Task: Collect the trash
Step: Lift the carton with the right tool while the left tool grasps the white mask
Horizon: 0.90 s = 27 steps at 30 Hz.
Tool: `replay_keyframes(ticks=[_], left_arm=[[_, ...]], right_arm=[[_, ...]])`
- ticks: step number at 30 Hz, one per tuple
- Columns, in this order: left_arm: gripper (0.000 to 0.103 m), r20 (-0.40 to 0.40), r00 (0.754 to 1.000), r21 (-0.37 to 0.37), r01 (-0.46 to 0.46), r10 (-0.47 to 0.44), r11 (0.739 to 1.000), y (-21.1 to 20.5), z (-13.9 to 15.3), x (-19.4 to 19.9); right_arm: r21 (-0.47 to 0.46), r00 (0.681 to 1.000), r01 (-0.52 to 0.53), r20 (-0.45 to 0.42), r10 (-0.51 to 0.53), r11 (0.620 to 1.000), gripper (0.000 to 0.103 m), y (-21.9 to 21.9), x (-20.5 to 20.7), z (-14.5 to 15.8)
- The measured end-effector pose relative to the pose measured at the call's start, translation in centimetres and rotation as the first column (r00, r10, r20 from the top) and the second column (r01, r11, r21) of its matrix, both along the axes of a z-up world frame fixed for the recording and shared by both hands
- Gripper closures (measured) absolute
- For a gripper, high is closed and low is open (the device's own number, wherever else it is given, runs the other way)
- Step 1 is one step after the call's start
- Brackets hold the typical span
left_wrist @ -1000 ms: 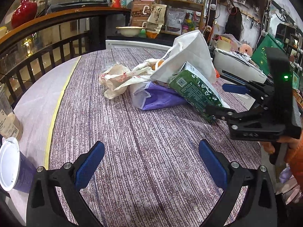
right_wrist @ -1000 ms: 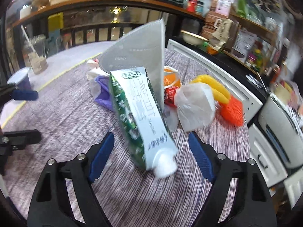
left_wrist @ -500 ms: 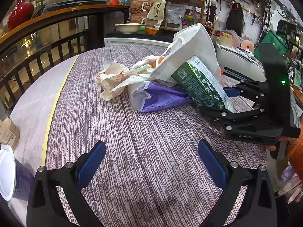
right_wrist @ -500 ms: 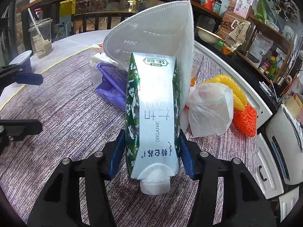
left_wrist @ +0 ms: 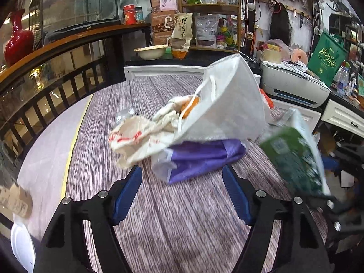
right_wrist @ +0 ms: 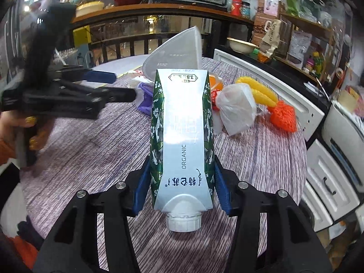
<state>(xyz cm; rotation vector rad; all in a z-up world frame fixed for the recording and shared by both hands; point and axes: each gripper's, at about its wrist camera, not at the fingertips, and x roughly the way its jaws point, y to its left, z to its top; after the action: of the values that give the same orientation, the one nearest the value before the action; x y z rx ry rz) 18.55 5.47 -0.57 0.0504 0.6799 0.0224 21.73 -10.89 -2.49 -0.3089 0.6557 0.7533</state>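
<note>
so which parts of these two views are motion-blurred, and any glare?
Left wrist view: the green milk carton and right gripper at the right edge are smeared by motion; the face mask and purple bag stay fairly sharp. Right wrist view: the carton clamped between the pads is crisp with glare washing out its white panel; the left gripper and hand are blurred.

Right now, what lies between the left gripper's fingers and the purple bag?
Only bare woven tablecloth, seen in the left wrist view. The left gripper, empty and closing, points at the purple bag. The right gripper holds the milk carton.
</note>
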Motion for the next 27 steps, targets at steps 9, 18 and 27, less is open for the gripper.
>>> replay_keyframes(ticks=[9,18,27], left_arm=[[0.054,0.004,1.0,0.036,0.003,-0.003,0.999,-1.7,0.6,4.1],[0.095,-0.015,0.999,-0.049,-0.039,0.038,0.998,-0.9,0.2,4.1],[0.098,0.045,0.998,-0.116,-0.045,0.051,0.992,-1.1,2.1,2.0]], right_arm=[[0.056,0.998,0.059,-0.002,-0.059,0.997,0.052,-2.7,-0.9,-0.1],[0.126,0.992,0.129,-0.017,-0.128,0.984,0.052,-5.0,-0.5,-1.0],[0.204,0.981,0.194,-0.055,-0.186,0.96,0.052,-7.4,-0.9,-1.6]])
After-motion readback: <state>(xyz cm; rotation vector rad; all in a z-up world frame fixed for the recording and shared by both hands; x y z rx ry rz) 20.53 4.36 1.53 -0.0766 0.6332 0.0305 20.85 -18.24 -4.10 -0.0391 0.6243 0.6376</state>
